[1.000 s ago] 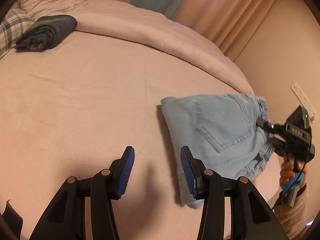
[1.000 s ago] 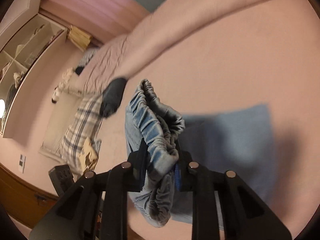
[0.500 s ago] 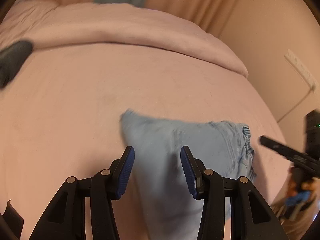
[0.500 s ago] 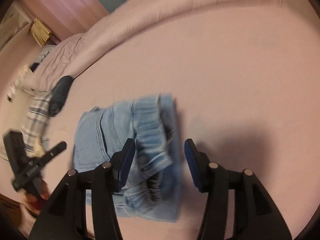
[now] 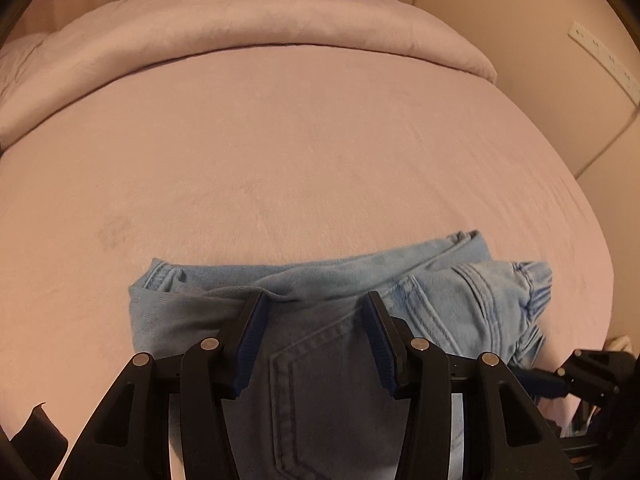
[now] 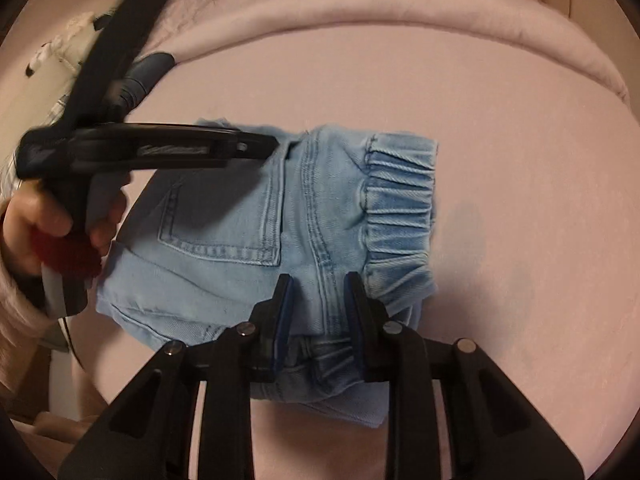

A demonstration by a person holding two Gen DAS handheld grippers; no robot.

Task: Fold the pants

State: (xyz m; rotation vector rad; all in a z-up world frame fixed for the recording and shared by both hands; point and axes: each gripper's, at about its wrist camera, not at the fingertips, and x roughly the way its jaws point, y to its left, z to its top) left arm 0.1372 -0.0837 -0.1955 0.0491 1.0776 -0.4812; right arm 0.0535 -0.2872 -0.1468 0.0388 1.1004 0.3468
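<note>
Light-blue jeans [image 6: 248, 216] lie folded in a compact stack on the pink bed sheet [image 6: 500, 140], back pocket up and the gathered waistband [image 6: 400, 208] on the right. My right gripper [image 6: 320, 292] points down over the seam beside the waistband. Its jaws are closing with flat denim between them, and the pads are not pinching it. My left gripper [image 5: 316, 320] is low over the stack's other end [image 5: 320, 364], jaws opening, denim under and between the fingers but not squeezed. In the right wrist view a hand [image 6: 36, 220] holds the left gripper [image 6: 268, 145] side-on over the jeans.
A rolled pink duvet [image 5: 260, 28] runs along the far side of the bed. A dark folded garment [image 6: 148, 72] lies at the far left by a plaid pillow. On the right the bed edge drops off toward a wall with a power strip [image 5: 604, 60].
The right gripper let go of the raised waistband, which now lies flat on the stack, then sank over it with narrower jaws. The left gripper swept across to stand over the jeans.
</note>
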